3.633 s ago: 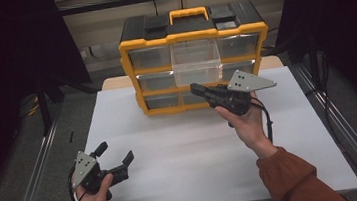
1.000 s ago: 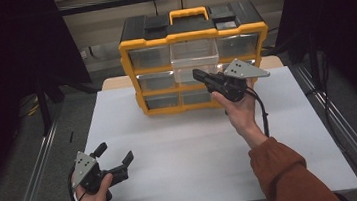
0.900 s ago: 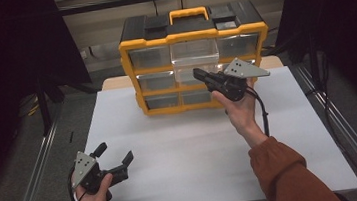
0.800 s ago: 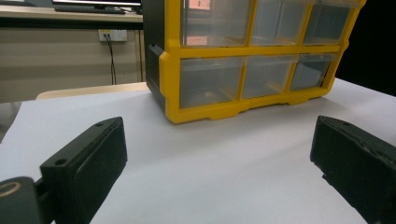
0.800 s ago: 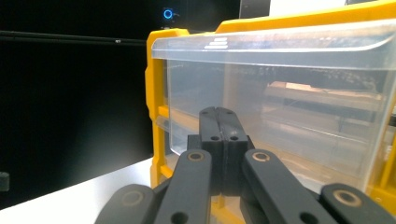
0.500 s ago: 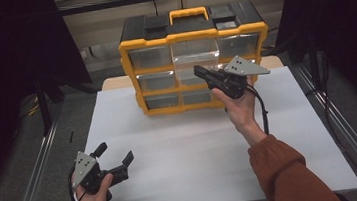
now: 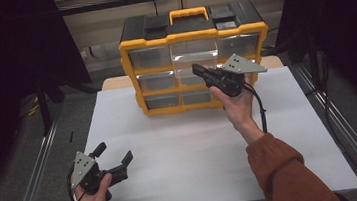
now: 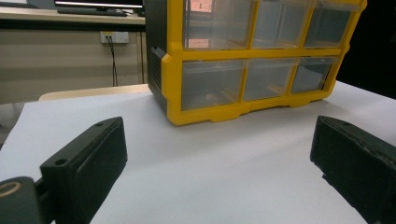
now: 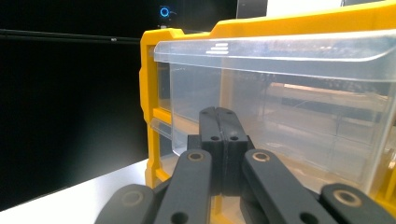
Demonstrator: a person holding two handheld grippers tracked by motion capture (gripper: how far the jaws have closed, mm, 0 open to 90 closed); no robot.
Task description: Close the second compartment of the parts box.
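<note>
The yellow drawer cabinet [image 7: 194, 58] stands at the far edge of the white table [image 7: 196, 149], its top-middle clear drawer [image 7: 194, 60] pulled partway out. The right gripper [image 7: 199, 71] (jaws pressed together) points at that drawer's front. The left gripper [image 7: 114, 155] rests near the table's front-left corner, jaws spread wide.

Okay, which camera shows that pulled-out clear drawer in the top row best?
The right gripper view: the clear drawer sits close up, its front and rim sharp. The high view shows the drawer small, sticking out of the organizer. The left gripper view catches just its lower part.
</note>
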